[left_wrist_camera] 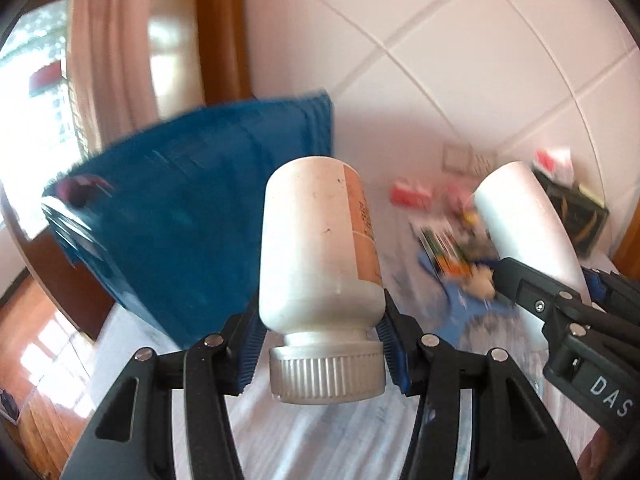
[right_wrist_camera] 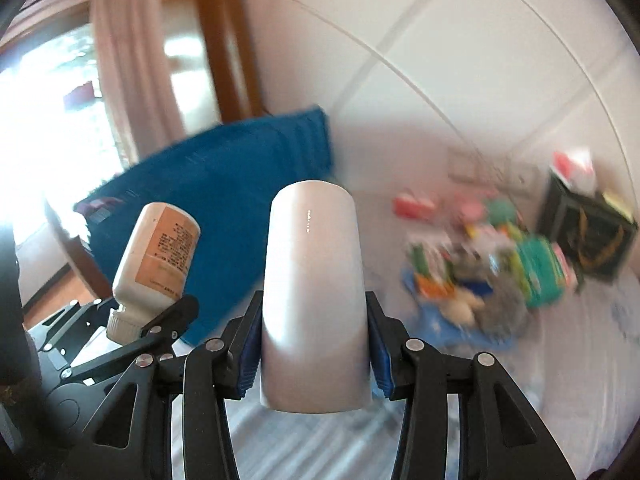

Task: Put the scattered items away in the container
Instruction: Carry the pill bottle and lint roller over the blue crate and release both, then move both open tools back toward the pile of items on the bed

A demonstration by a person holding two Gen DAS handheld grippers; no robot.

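My left gripper (left_wrist_camera: 320,344) is shut on a white pill bottle (left_wrist_camera: 316,240) with an orange label and a ribbed cap, held up in the air; it also shows in the right wrist view (right_wrist_camera: 158,264). My right gripper (right_wrist_camera: 314,344) is shut on a plain white cylinder bottle (right_wrist_camera: 314,280), which also shows in the left wrist view (left_wrist_camera: 528,232). The blue fabric container (left_wrist_camera: 192,216) stands ahead and to the left of both grippers, also seen in the right wrist view (right_wrist_camera: 240,184). Scattered items (right_wrist_camera: 480,264) lie blurred on the table to the right.
A black box (right_wrist_camera: 588,240) stands at the far right by the white tiled wall (right_wrist_camera: 440,60). A red and white pack (right_wrist_camera: 414,204) lies near the wall. A window with a curtain (right_wrist_camera: 132,60) is at the left. The tablecloth (right_wrist_camera: 320,440) is pale and patterned.
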